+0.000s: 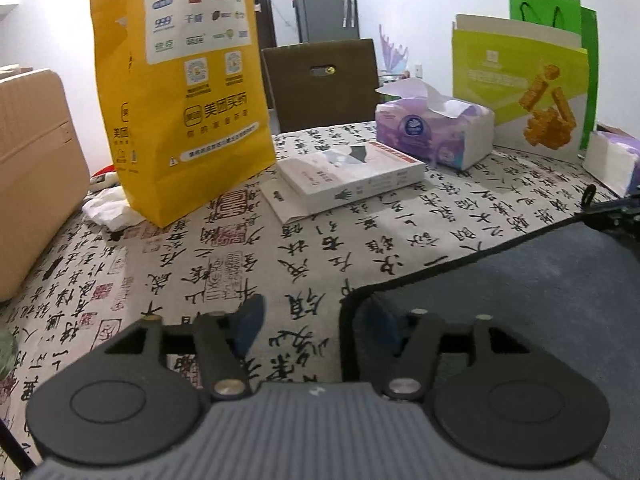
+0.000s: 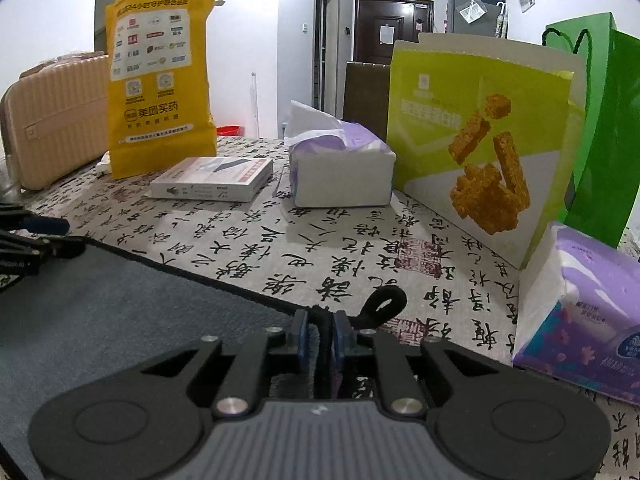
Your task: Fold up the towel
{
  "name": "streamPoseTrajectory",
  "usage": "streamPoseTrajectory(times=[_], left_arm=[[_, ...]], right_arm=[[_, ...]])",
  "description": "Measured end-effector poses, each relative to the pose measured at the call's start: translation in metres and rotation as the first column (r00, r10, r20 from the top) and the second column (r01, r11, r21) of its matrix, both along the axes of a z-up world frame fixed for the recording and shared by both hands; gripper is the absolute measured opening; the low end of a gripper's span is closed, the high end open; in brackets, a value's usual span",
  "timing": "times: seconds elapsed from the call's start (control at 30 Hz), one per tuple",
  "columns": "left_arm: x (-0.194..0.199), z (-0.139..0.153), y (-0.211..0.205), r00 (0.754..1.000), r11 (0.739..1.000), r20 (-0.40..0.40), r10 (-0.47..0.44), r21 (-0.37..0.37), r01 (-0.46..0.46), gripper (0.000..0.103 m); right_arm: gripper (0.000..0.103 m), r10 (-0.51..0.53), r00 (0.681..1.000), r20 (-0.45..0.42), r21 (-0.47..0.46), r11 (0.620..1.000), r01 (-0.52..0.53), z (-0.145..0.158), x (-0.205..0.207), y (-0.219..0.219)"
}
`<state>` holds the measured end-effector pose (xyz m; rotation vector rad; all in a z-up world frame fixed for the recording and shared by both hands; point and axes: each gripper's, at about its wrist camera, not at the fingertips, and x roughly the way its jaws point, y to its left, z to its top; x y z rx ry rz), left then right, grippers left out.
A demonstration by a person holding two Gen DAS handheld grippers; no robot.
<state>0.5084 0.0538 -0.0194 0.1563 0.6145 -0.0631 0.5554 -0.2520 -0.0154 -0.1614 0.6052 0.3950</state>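
Observation:
A dark grey-blue towel (image 1: 520,280) with a black hem lies flat on the calligraphy-print tablecloth (image 1: 240,272). My left gripper (image 1: 316,322) is open and straddles the towel's near left corner, one blue pad on the cloth, the other over the towel. In the right wrist view the towel (image 2: 120,300) spreads to the left. My right gripper (image 2: 320,330) is shut on the towel's corner, next to its black hanging loop (image 2: 382,304). The left gripper shows at that view's far left edge (image 2: 24,240).
At the back stand a yellow paper bag (image 1: 180,92), a white flat box (image 1: 352,176), a purple tissue pack (image 1: 436,128), a green snack carton (image 1: 520,88) and a green gift bag (image 2: 600,120). A beige suitcase (image 1: 32,176) is left; another tissue pack (image 2: 580,320) is right.

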Motion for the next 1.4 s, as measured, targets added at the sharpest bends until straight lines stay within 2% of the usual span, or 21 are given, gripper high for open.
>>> streamPoseTrajectory(times=[0.03, 0.07, 0.1, 0.17, 0.27, 0.43, 0.5, 0.57, 0.77, 0.97, 1.4], left_arm=[[0.0, 0.001, 0.0, 1.0, 1.0, 0.002, 0.005, 0.005, -0.005, 0.07], [-0.001, 0.002, 0.0, 1.0, 1.0, 0.004, 0.005, 0.006, -0.005, 0.075], [-0.001, 0.003, 0.001, 1.0, 1.0, 0.006, 0.003, 0.002, -0.003, 0.084], [-0.005, 0.007, 0.001, 1.0, 1.0, 0.023, 0.01, -0.001, -0.01, 0.093], [-0.011, 0.016, 0.003, 0.999, 1.0, 0.04, 0.031, -0.006, -0.031, 0.103], [-0.025, 0.034, 0.008, 0.995, 0.995, 0.035, 0.091, -0.038, -0.09, 0.103], [-0.033, 0.042, 0.009, 0.994, 0.993, 0.034, 0.108, -0.051, -0.106, 0.103], [-0.042, 0.049, 0.009, 0.992, 0.991, 0.035, 0.124, -0.051, -0.122, 0.103], [-0.076, 0.072, 0.011, 0.988, 0.988, 0.063, 0.143, -0.074, -0.138, 0.103], [-0.108, 0.088, 0.009, 0.986, 0.987, 0.089, 0.144, -0.086, -0.136, 0.103], [-0.161, 0.094, 0.006, 0.98, 0.983, 0.122, 0.156, -0.113, -0.142, 0.103]], right_arm=[[0.017, -0.005, 1.0, 0.001, -0.002, 1.0, 0.005, 0.0, 0.0, 0.0], [0.025, -0.009, 1.0, 0.002, -0.002, 1.0, 0.009, 0.001, 0.0, 0.0], [0.045, -0.033, 0.999, 0.004, -0.015, 0.999, 0.033, 0.001, 0.0, 0.0], [0.069, -0.096, 0.995, 0.004, -0.029, 0.995, 0.096, 0.003, 0.001, -0.002], [0.067, -0.101, 0.995, -0.013, 0.045, 0.994, 0.102, 0.01, -0.001, -0.012], [0.082, -0.123, 0.992, 0.012, 0.062, 0.991, 0.123, 0.027, -0.017, -0.014], [0.092, -0.136, 0.99, 0.021, 0.067, 0.989, 0.135, 0.036, -0.026, -0.015], [0.096, -0.154, 0.988, 0.034, 0.081, 0.985, 0.151, 0.045, -0.036, -0.016], [0.097, -0.196, 0.979, 0.054, 0.092, 0.977, 0.19, 0.066, -0.066, -0.02], [0.099, -0.193, 0.977, 0.085, 0.104, 0.977, 0.184, 0.082, -0.099, -0.017], [0.099, -0.176, 0.979, 0.106, 0.144, 0.977, 0.16, 0.086, -0.157, -0.015]])
